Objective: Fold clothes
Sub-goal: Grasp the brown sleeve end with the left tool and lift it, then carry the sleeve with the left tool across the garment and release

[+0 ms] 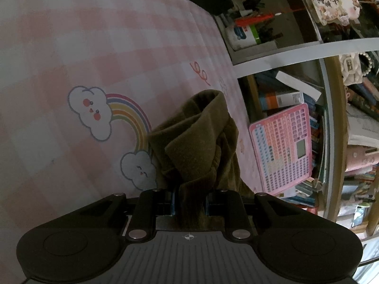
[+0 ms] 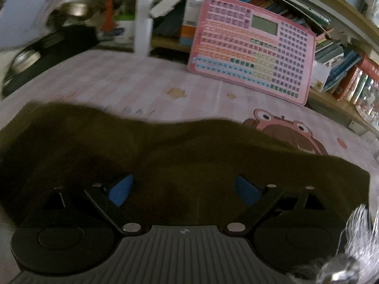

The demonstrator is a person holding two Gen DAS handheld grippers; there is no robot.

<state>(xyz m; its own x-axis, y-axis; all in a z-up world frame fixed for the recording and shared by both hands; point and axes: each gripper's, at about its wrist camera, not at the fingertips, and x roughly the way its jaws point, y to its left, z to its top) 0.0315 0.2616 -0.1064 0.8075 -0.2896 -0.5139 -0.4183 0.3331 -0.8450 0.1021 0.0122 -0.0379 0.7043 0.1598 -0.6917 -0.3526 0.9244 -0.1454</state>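
On the pink checked mat (image 1: 94,47), the left gripper (image 1: 189,203) clamps the bunched olive fleece garment (image 1: 199,142); the right gripper (image 2: 183,189) hangs spread wide above its broad cloth, which stretches crosswise.

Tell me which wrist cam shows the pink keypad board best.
Right wrist: the pink keypad board sits whole and nearly face-on, leaning against the bookshelf, its small screen visible. Left wrist shows it at the frame's side, tilted and more distorted.
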